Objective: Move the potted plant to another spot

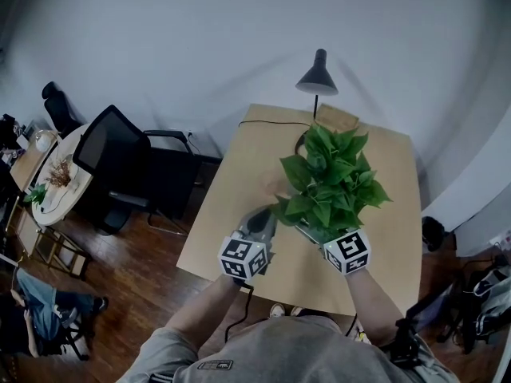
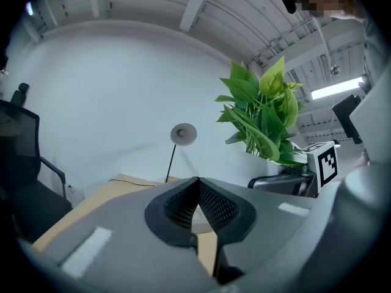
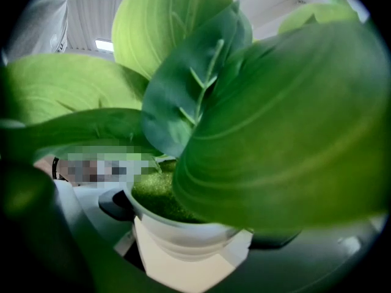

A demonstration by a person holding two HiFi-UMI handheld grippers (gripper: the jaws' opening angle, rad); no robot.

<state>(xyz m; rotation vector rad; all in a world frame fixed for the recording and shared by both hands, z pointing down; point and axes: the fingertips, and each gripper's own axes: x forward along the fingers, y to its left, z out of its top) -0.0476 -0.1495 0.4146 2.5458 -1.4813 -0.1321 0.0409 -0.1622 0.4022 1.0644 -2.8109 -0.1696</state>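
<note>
Potted plant (image 1: 329,183) sat between the jaws of my right gripper (image 1: 316,231); in the right gripper view those jaws were clamped on its white pot (image 3: 183,234), one dark pad against each side just under the rim; a green, grainy surface filled the top of the pot, and broad leaves (image 3: 275,133) crowded most of the picture above the jaws; I could not tell whether the pot's base touched the table (image 1: 387,246) or hung clear of it, since the foliage covered it in the head view; my left gripper (image 1: 266,216) lay just left of the right jaws, over the table's near half; its jaws were closed tip to tip with nothing between them, only a sliver of tan table showing through the gap lower down; in the left gripper view the plant rose ahead and to the right of the left jaws; farther ahead of both pairs of jaws a black lamp (image 1: 317,75) stood at the table's far edge, and a thin dark cable (image 1: 271,123) ran along that edge; well to the left of the left jaws stood a black office chair (image 1: 116,162) on the wooden floor (image 1: 144,278).
</note>
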